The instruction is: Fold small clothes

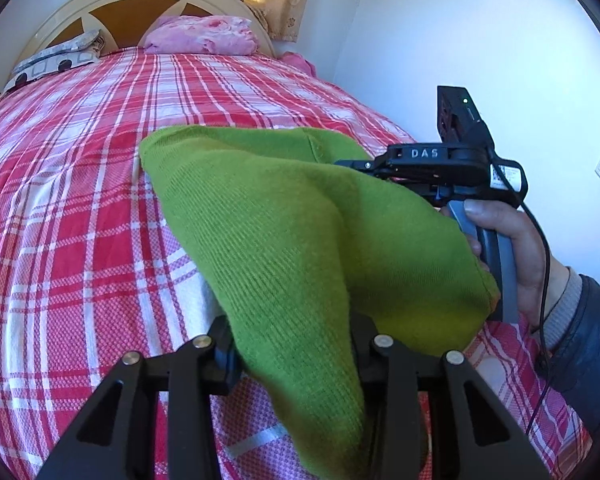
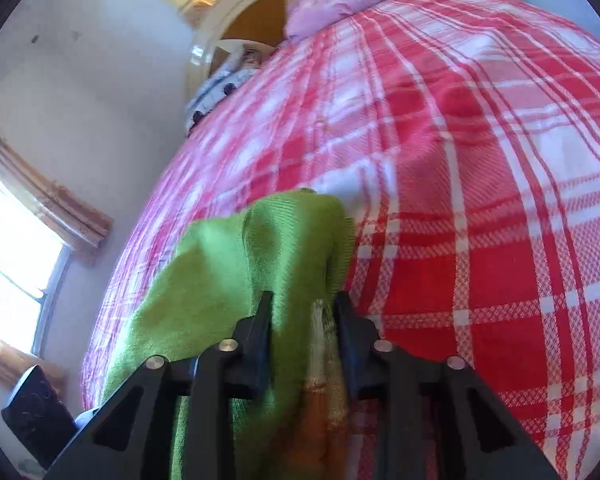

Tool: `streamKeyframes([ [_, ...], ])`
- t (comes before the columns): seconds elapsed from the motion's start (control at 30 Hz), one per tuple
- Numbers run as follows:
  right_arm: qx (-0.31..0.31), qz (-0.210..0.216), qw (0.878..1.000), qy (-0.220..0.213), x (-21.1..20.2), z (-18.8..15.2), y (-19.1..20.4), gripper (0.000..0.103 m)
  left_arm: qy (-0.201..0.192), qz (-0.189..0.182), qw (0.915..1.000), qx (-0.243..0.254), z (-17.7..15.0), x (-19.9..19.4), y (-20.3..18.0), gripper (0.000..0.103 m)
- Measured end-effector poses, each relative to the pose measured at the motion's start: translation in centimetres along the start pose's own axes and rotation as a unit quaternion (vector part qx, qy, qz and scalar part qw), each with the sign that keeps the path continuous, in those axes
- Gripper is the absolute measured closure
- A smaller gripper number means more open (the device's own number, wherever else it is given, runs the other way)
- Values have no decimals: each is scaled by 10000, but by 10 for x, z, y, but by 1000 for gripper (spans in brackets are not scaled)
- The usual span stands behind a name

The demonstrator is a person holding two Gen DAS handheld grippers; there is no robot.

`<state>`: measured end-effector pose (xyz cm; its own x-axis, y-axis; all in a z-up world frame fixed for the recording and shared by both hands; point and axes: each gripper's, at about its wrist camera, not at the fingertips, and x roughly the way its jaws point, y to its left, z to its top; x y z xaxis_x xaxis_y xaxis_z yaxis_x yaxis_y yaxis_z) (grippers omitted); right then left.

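We see the patterned pillow (image 1: pixel 56 62) at 10 o'clock by the headboard (image 1: pixel 140 8), pink blanket (image 1: pixel 202 36) at 12; the green knit garment (image 1: pixel 284 232) sits mid-frame, lifted off the red plaid bedspread (image 1: pixel 68 200); left gripper (image 1: pixel 296 344) at 6 o'clock is partly closed with a fold pinched between its jaws; right gripper (image 2: pixel 302 320) at 3 o'clock in the left view, narrow gap, cloth between the jaws, whether the pads press it we cannot tell; a hand (image 1: pixel 516 256) holds its handle.

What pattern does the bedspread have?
Red, pink and white plaid bedspread; clearest in the left wrist view.
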<state>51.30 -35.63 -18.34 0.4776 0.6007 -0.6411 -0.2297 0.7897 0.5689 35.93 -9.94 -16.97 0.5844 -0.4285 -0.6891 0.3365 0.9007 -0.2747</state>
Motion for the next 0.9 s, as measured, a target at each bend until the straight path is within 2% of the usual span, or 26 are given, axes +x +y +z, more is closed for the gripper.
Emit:
streamKeyframes([
  [0.07,45,73,9999,84,3,0,-1,73,-5,-51,10000,-64,-1,0,1,63],
  [0.1,254,216,9994,126,5,1,-8,73,-8,-72,9999,-83,-1,0,1,63],
  [0.13,541,383,9976,211,8,1,-18,68,-7,-87,9999,-109,-1,1,1,63],
  [0.2,937,625,9933,252,8,3,-29,67,-2,-101,9998,-180,-1,-1,1,63],
  [0.23,870,541,9945,223,5,3,-25,73,-18,-116,9997,-215,-1,-5,1,63],
  [0.27,705,439,9964,160,0,2,-17,74,-45,-124,9997,-227,-1,-9,1,64],
  [0.33,585,391,9974,155,-8,-5,-4,74,-109,-145,9997,-192,-1,-18,-2,64],
  [0.4,745,391,9959,322,-9,-16,0,71,-92,-136,9998,-99,-6,-24,-4,64],
  [0.53,753,576,9946,420,-12,-29,5,72,-41,-175,9997,-158,-14,-25,2,64],
  [0.6,742,558,9949,394,-13,-28,6,77,-54,-249,9992,-319,-14,-29,6,64],
  [0.7,447,511,9970,379,-19,-30,24,79,-144,-266,9991,-297,-15,-44,5,65],
  [0.9,251,788,9962,285,-24,-41,59,80,-105,-16,9994,-314,-23,-73,10,65],
])
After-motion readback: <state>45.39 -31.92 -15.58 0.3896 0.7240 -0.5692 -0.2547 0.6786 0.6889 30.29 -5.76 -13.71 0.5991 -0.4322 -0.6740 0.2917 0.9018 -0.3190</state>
